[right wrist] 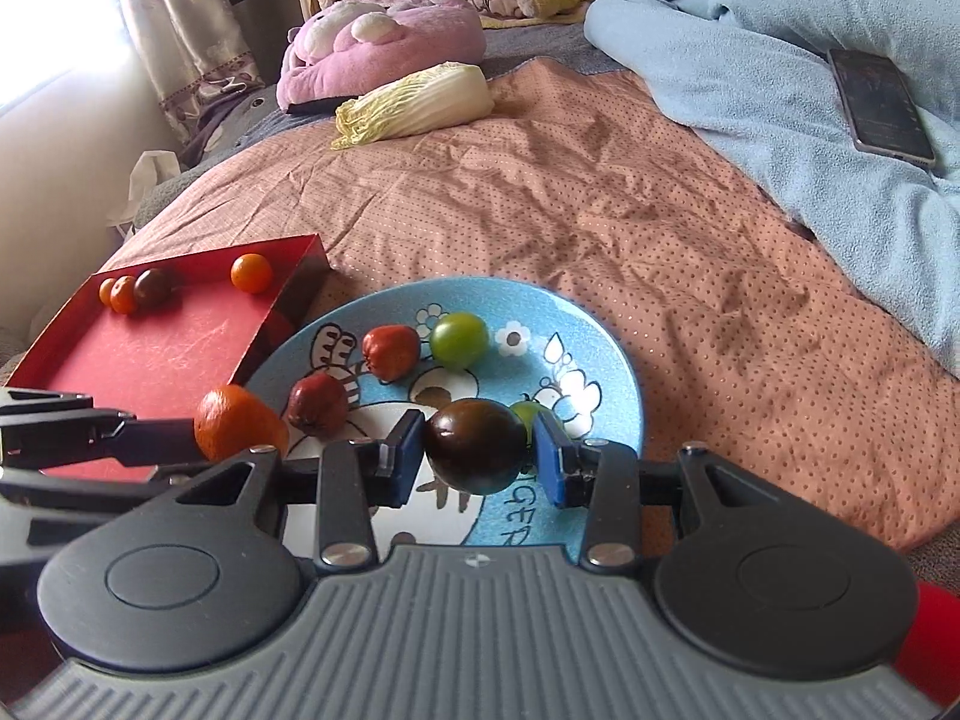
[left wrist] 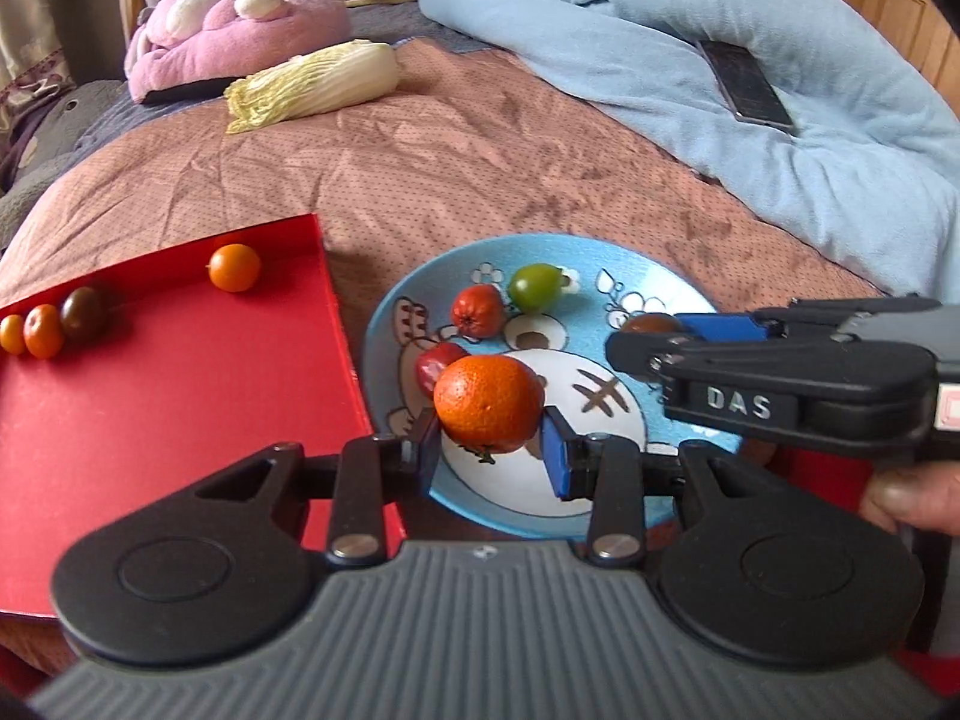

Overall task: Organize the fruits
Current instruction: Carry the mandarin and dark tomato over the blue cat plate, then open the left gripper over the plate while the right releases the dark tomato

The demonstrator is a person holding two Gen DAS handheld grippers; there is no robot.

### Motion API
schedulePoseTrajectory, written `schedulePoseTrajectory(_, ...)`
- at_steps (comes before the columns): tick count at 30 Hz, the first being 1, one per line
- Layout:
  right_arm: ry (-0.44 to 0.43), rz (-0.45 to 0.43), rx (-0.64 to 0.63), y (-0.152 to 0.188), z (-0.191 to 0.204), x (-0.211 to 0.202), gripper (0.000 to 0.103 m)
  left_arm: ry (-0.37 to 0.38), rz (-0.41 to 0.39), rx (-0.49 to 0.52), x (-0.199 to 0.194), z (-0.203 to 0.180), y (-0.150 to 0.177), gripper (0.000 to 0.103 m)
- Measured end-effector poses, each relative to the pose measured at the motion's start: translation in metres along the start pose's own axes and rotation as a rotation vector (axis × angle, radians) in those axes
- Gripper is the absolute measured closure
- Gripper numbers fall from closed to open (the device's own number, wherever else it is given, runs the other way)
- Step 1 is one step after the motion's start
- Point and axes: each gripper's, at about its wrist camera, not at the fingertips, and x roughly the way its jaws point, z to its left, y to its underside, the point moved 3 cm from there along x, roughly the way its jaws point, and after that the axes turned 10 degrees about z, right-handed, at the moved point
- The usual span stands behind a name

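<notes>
My left gripper [left wrist: 489, 450] is shut on an orange mandarin [left wrist: 489, 403] and holds it above the blue cartoon plate [left wrist: 654, 276]. My right gripper [right wrist: 474, 461] is shut on a dark brown tomato [right wrist: 476, 445] above the same plate [right wrist: 606, 354]. On the plate lie a green tomato [right wrist: 459, 339], two red fruits [right wrist: 390, 351] [right wrist: 317, 405] and another green one [right wrist: 528, 414] partly hidden behind the dark tomato. The red tray [left wrist: 180, 396] at the left holds several small orange fruits [left wrist: 234, 267] and a dark tomato [left wrist: 84, 313] along its far edge.
A napa cabbage [left wrist: 318, 87] lies on the pink bedcover beyond the plate. A pink plush [left wrist: 240, 30] sits behind it. A light blue blanket [left wrist: 720, 90] with a phone [left wrist: 750, 87] on it fills the right side.
</notes>
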Motion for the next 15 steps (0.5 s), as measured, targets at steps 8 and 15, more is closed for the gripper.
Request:
schedulePoseTrajectory(8, 0.002, -0.016, -0.017, -0.012, 0.004, 0.004, 0.057, 0.024, 0.062, 0.08, 0.023, -0.023, 0.01, 0.063)
schedulePoseTrajectory(15, -0.004, -0.034, -0.007, -0.014, 0.006, -0.003, 0.053, 0.028, 0.057, 0.069, 0.022, -0.019, 0.007, 0.056)
